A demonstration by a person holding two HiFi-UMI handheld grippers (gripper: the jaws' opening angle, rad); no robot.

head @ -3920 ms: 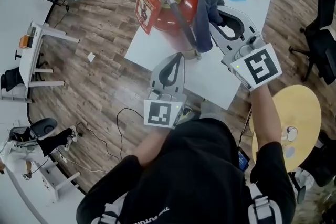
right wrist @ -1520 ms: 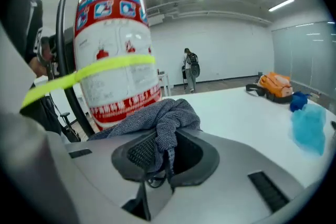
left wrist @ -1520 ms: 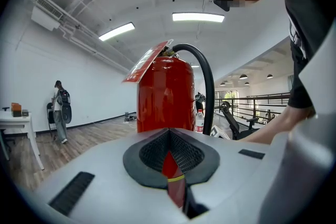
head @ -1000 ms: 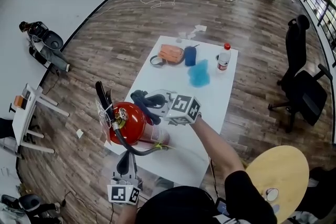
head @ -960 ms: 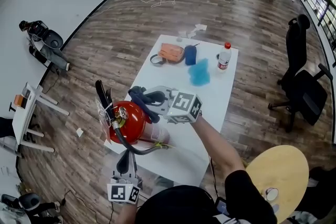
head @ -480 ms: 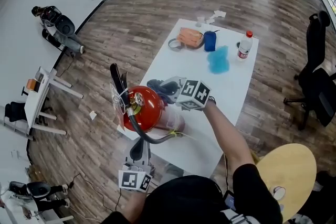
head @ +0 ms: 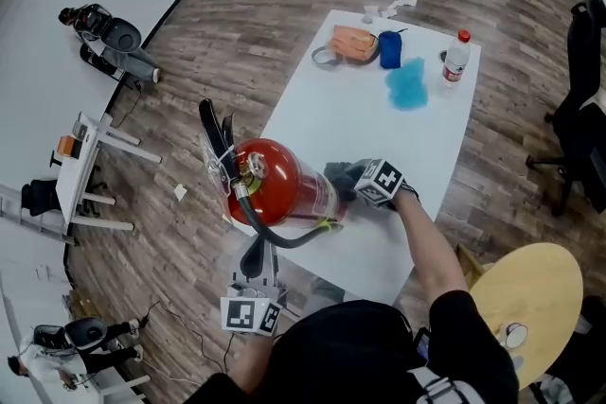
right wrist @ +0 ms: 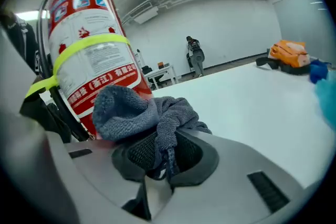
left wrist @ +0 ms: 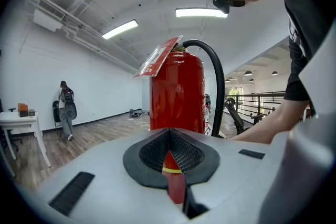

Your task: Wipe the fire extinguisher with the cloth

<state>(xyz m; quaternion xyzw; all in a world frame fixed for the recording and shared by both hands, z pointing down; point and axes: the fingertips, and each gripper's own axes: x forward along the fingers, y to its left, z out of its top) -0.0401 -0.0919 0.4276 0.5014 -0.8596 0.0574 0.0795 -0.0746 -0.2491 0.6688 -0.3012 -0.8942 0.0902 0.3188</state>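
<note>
Right gripper (right wrist: 165,153) jaws clamped on grey cloth (right wrist: 131,110). Cloth bunched just ahead of jaws, against lower label of upright fire extinguisher (right wrist: 93,55). Left gripper (left wrist: 169,157) jaws pinched on narrow red strip, apparently extinguisher's foot. Wiping stroke in hand. Next: press cloth on, sweep round shell.

One fire extinguisher (head: 276,187), one grey cloth (right wrist: 131,110), two claws — left gripper (head: 255,251), right gripper (right wrist: 160,152); beyond the right one — one water bottle (head: 455,58), one blue rag (head: 408,86), one white table (head: 379,135).

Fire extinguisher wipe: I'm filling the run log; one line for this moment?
fire extinguisher: upright on table | right gripper: shut on cloth | cloth: at extinguisher's lower side | left gripper: grip unclear
</note>
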